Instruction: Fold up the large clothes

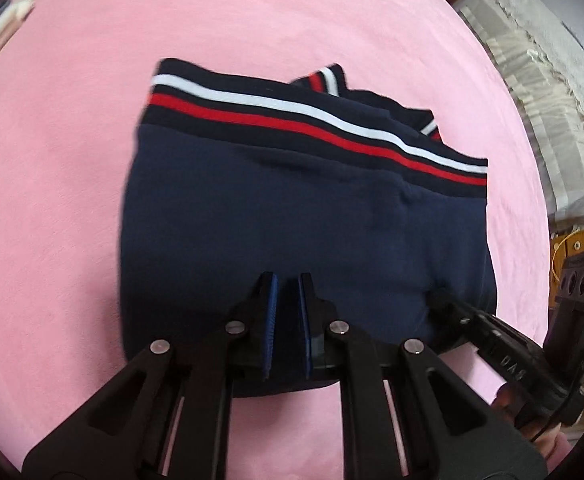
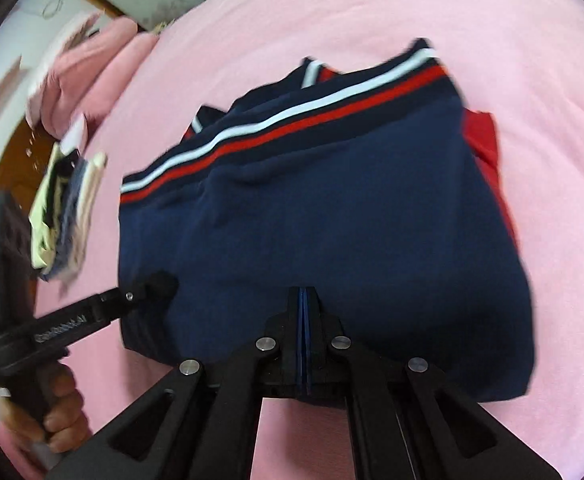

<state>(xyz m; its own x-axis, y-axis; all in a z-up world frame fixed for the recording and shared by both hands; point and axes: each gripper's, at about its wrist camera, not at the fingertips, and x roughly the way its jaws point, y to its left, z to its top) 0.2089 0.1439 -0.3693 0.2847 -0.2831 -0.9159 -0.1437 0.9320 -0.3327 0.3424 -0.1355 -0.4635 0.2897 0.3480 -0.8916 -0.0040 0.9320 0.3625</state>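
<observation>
A folded navy garment [image 1: 292, 216] with a red and white striped hem band [image 1: 315, 120] lies on the pink bed cover [image 1: 52, 160]. My left gripper [image 1: 288, 280] hovers over its near edge with a narrow gap between the blue pads, nothing between them. My right gripper [image 2: 304, 292] is shut at the garment's [image 2: 331, 208] near edge; whether it pinches cloth I cannot tell. A red part [image 2: 487, 148] shows at the garment's right side. Each gripper shows in the other's view, the right one [image 1: 439, 298] and the left one [image 2: 160, 284], both touching the garment.
A stack of folded clothes [image 2: 68, 216] lies at the left on the bed, beside a pink pillow [image 2: 92, 56]. White lace cloth [image 1: 539, 80] and shelves with clutter [image 1: 579, 248] are beyond the bed's right edge.
</observation>
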